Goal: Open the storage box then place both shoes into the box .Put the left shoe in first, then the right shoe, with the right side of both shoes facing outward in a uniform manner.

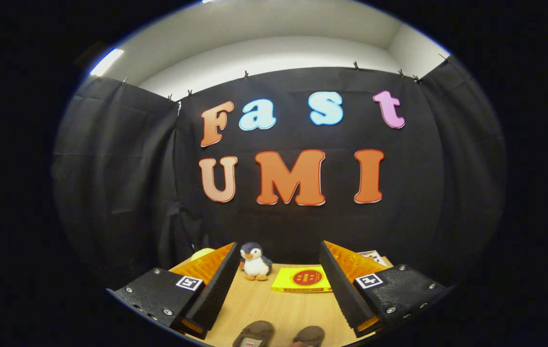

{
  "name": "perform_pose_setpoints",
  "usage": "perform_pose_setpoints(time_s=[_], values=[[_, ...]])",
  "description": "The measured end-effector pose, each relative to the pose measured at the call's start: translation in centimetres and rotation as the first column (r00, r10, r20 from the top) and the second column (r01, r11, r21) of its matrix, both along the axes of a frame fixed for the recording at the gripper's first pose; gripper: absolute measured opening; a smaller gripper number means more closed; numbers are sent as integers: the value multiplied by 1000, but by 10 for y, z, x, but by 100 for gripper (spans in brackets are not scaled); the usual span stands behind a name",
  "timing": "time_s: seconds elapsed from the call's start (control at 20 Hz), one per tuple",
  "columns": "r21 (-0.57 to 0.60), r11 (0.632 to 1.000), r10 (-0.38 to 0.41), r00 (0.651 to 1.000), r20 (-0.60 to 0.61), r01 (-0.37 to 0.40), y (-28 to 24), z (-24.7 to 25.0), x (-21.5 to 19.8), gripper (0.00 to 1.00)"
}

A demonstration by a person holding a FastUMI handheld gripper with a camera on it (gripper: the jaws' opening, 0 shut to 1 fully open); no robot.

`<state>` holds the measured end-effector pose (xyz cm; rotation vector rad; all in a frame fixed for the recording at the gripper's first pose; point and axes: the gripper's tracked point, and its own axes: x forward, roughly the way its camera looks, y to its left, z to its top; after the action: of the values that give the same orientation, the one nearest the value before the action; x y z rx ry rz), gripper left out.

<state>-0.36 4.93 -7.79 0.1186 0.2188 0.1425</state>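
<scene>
A handheld claw (279, 289) is held level above a wooden desk (274, 303), its two fingers spread wide with nothing between them. The two brown shoes (279, 335) lie side by side on the desk below and between the fingertips, toes pointing away from the claw. Beyond them sit a yellow box (303, 280) and a toy penguin (255, 261). I judge the claw must dip down to reach a shoe.

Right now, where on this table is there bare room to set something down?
The tool is open, nothing between its fingers. Bare wood lies between the two shoes near the fingers and the yellow box and penguin toy beyond. The back edge by the wall is crowded; the table's sides are hidden behind the fingers.
</scene>
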Motion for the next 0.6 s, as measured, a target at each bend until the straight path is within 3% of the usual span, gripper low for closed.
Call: perform_pose_setpoints(time_s=[0.3,0.6], values=[[68,990,137,978,-160,-127,59,-62,-6,98],[282,939,303,864,-402,-198,122,-139,-35,97]])
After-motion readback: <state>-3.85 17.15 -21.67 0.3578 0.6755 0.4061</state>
